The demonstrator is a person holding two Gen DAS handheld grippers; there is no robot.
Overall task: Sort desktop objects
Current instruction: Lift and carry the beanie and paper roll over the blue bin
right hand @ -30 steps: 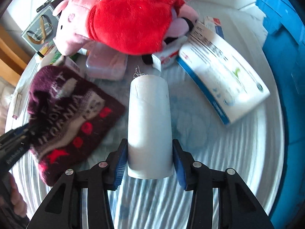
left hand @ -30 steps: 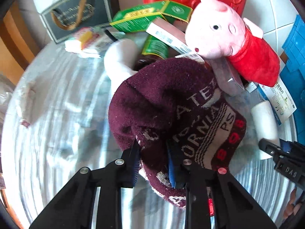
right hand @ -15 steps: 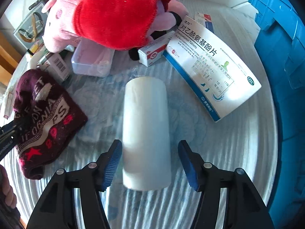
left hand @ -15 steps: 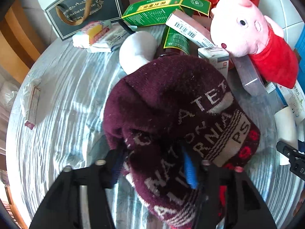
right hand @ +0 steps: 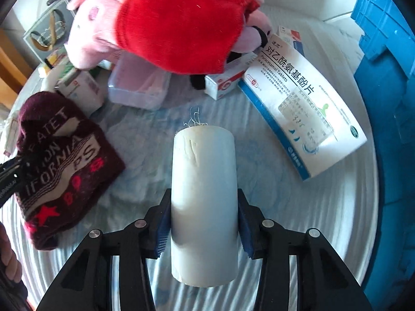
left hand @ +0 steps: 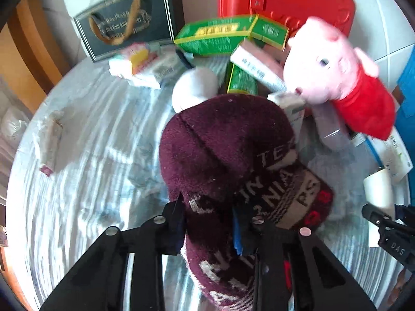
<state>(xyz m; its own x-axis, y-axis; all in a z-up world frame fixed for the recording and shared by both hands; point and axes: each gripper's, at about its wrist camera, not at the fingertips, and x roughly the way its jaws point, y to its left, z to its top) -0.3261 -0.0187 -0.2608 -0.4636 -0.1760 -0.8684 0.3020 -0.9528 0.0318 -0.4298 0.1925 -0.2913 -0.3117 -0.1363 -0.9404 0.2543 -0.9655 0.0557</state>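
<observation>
A maroon knit hat [left hand: 223,150] with white lettering and red stars lies on the pale striped tablecloth [left hand: 85,181]. My left gripper [left hand: 207,220] is shut on the hat's near edge, with fabric bunched between the blue pads. In the right wrist view the hat [right hand: 59,160] sits at the left, and the left gripper's fingers [right hand: 10,178] reach it from that edge. A white roll [right hand: 203,171] lies lengthwise between the fingers of my right gripper [right hand: 204,220]. Its jaws are closing, and both pads press the roll's sides.
A pink pig plush in red [right hand: 168,20] lies over a clear plastic box [right hand: 137,88] and small cartons. A large paracetamol box [right hand: 306,111] sits right of the roll, and a blue crate [right hand: 389,77] lines the right edge. Green boxes [left hand: 228,36], a red case [left hand: 285,0] and a dark gift bag [left hand: 127,26] stand at the back.
Half a second ago both grippers stood open around the hat and the roll. Now each is closed on its object again. The left view has shifted slightly over the hat.
</observation>
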